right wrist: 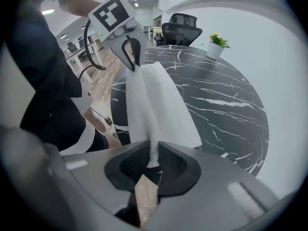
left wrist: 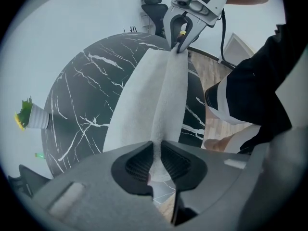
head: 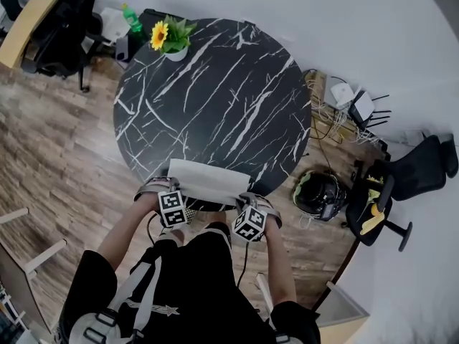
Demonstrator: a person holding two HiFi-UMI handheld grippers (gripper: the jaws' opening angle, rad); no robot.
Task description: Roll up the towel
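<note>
1 white terry towel (head: 208,180) | 1 round black marble desk (head: 215,84) | left hand-held gripper (left wrist: 156,154), right hand-held gripper (right wrist: 153,159): both clamping towel

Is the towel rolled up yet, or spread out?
Not rolled: the towel lies mostly spread on the table, only its near edge pinched up by the left tool and right tool.

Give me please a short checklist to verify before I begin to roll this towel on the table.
1. Grip of left claw on a towel corner: ok.
2. Grip of right claw on the other corner: ok.
3. Held edge runs straight between both claws: ok.
4. Rest of towel lies on the table: ok.
5. The flower pot stands apart from towel: ok.
6. Roll already begun: cannot tell.
</note>
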